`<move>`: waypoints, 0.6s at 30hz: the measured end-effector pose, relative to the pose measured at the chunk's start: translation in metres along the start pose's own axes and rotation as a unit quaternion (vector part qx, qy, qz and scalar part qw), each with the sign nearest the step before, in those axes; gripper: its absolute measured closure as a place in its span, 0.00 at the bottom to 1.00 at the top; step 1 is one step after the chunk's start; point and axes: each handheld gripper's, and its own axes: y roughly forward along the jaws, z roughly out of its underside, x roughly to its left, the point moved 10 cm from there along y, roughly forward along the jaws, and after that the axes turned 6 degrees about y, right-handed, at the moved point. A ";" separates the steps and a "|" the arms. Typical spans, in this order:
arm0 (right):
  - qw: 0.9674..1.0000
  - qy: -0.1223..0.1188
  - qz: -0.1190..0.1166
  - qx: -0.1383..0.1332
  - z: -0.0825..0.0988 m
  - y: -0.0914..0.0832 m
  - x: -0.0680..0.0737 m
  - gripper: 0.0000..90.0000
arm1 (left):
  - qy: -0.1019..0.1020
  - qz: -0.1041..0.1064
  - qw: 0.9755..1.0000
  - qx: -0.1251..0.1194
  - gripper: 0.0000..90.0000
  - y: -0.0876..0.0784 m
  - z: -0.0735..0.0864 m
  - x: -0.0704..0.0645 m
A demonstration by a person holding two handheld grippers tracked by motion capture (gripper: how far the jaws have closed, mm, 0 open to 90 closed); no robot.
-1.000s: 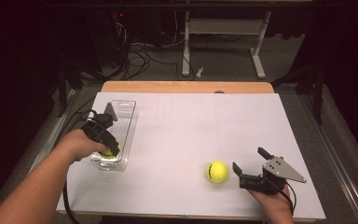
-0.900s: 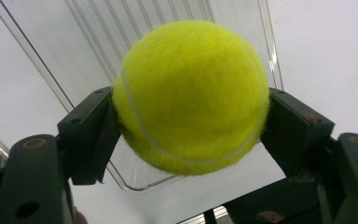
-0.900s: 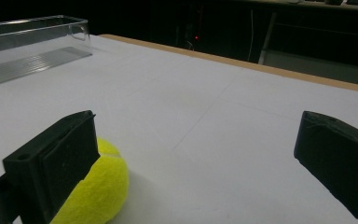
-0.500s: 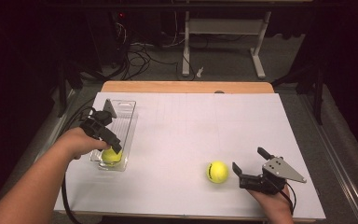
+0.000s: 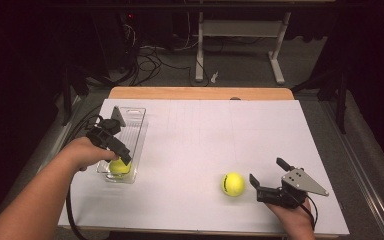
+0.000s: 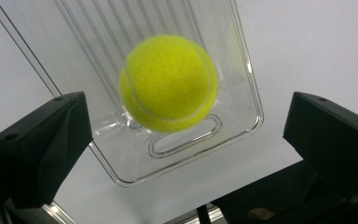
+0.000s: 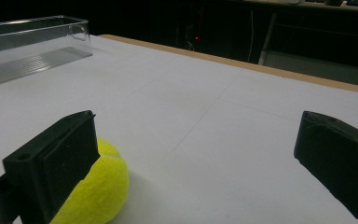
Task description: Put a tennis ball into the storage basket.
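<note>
A clear plastic tray [image 5: 130, 120] stands lengthwise at the table's left. A yellow tennis ball [image 5: 120, 168] lies in its near end. My left gripper [image 5: 121, 158] hovers just above that ball. Its jaws have just been opening and now stand wide, with the ball [image 6: 168, 84] below and between them, untouched, over the tray [image 6: 233, 70]. My left gripper [image 6: 186, 112] holds nothing. A second tennis ball [image 5: 233, 184] rests on the white table at the front right. My right gripper [image 5: 266, 171] lies open just right of it; the ball [image 7: 93, 191] sits beside the left jaw of my right gripper [image 7: 198, 126].
The white sheet [image 5: 205, 140] covers the table, with a wooden edge [image 5: 200, 93] at the far side. Beyond it, cables [image 5: 145, 55] and a white frame's legs [image 5: 240, 35] stand on the dark floor. The tray [image 7: 37, 42] shows far off in the right gripper view.
My left gripper's jaws went from shut on the tennis ball to wide open. The ball dropped into the tray's near end. The right gripper and its ball stayed put.
</note>
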 end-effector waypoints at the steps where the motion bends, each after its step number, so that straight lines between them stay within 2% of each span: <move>1: 1.000 0.000 0.000 0.000 0.000 0.000 0.000 0.00 | 0.000 0.000 1.000 -0.001 0.01 0.000 0.000 0.000; 6: 1.000 0.001 0.000 0.001 0.001 0.000 0.000 0.00 | -0.002 0.000 1.000 -0.005 0.01 -0.001 -0.001 0.000; 18: 1.000 0.004 0.001 0.002 0.001 0.000 -0.001 0.00 | 0.018 0.003 1.000 -0.004 0.01 -0.006 0.000 -0.013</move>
